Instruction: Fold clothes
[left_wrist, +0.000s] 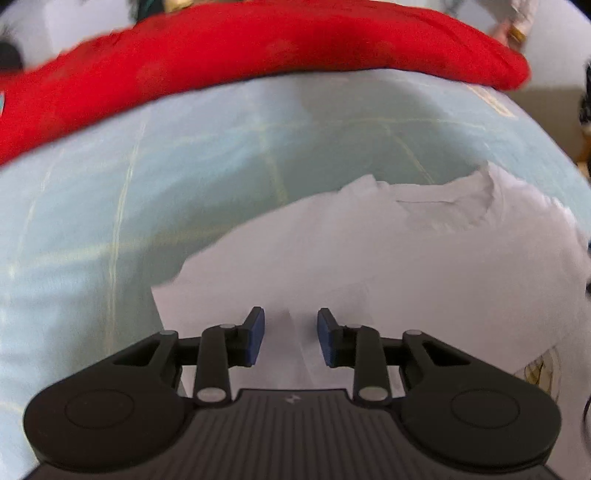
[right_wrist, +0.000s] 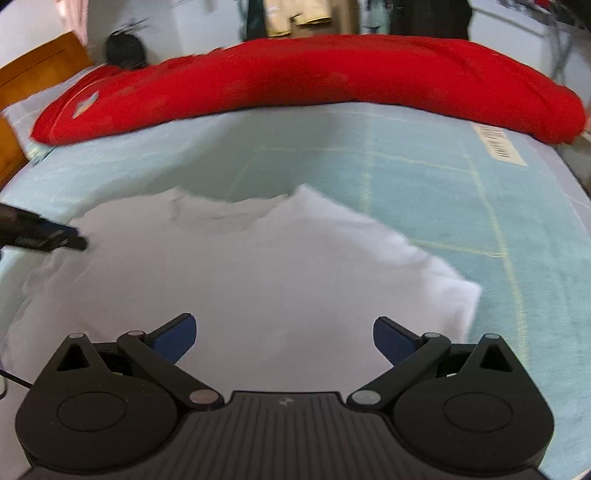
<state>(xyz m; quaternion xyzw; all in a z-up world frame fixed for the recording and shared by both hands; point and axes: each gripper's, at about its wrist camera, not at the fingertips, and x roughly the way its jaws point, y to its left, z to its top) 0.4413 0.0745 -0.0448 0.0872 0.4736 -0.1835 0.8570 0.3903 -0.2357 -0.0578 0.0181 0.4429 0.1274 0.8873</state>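
Left gripper (left_wrist: 290, 338) narrowly parted, blue pads (left_wrist: 256, 330) either side of a raised fold of white T-shirt (left_wrist: 388, 266), not pinching it. Right gripper (right_wrist: 284, 338) spread wide above the same shirt (right_wrist: 240, 280), holding nothing. Shirt lying partly folded on pale blue checked bed sheet (right_wrist: 424, 173). Beyond, along the far edge, long red pillow (right_wrist: 314, 77).
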